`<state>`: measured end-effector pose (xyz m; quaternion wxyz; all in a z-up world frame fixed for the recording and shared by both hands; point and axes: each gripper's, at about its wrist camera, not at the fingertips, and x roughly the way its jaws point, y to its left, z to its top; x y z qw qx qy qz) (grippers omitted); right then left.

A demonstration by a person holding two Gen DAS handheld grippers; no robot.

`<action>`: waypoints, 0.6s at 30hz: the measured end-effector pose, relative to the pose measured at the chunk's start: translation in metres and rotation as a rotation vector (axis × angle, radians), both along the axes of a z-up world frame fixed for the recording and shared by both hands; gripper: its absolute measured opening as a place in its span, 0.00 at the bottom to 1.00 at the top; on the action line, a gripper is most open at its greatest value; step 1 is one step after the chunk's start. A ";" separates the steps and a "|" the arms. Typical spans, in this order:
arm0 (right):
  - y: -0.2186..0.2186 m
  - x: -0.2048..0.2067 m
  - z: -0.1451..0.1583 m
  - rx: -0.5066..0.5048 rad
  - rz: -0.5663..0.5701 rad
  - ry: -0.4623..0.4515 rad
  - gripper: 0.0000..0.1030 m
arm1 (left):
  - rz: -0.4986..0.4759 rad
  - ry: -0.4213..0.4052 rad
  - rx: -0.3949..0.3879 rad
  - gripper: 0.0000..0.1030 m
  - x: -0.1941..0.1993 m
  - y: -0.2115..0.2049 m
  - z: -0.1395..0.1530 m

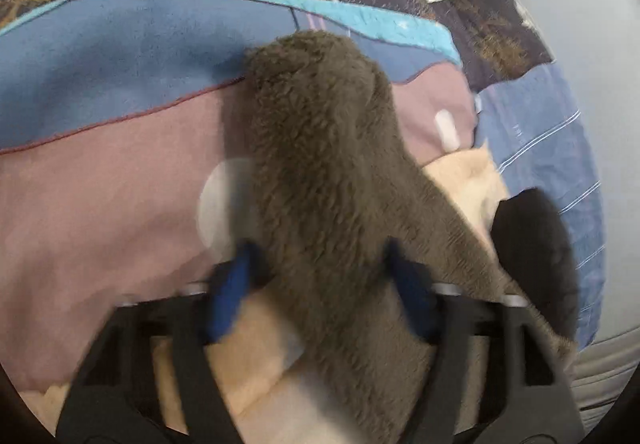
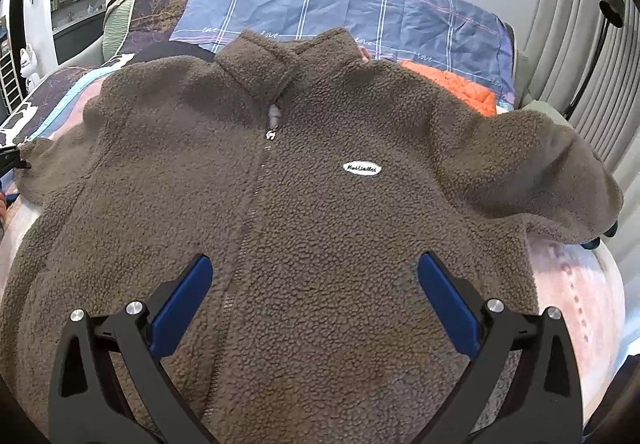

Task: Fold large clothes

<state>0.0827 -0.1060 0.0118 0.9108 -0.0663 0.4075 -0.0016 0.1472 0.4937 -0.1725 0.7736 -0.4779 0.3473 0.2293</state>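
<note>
Bed blanket [image 2: 576,284] is carrying the fleece jacket [image 2: 304,228], lying flat beneath the wide-open, empty right gripper [image 2: 314,280]; left gripper [image 1: 320,268] is pinching its sleeve [image 1: 320,148].

Brown fleece jacket [image 2: 320,204] lies flat, front up, zipped, sleeves spread.

wrist views angled down, sharing fleece jacket [image 2: 320,204]

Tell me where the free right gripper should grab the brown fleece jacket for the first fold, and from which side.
Probably the sleeve end of the brown fleece jacket, approached from beyond its outer edge. It lies spread out to the side, clear of the body, while the right gripper hovers open over the zipped front.
</note>
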 end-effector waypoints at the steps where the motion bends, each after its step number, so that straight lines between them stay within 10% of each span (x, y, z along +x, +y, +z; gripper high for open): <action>1: -0.002 0.001 0.000 0.000 -0.003 -0.002 0.99 | -0.007 -0.011 -0.009 0.24 0.001 0.002 0.000; 10: -0.018 0.000 0.000 0.048 -0.006 -0.013 0.99 | -0.210 -0.136 0.444 0.12 0.010 -0.098 0.139; 14: -0.035 0.000 0.002 0.082 -0.028 -0.008 0.99 | -0.517 -0.337 0.611 0.12 0.013 -0.230 0.219; 18: -0.065 -0.003 0.007 0.105 -0.080 -0.008 0.99 | -0.832 -0.429 0.723 0.18 0.010 -0.360 0.236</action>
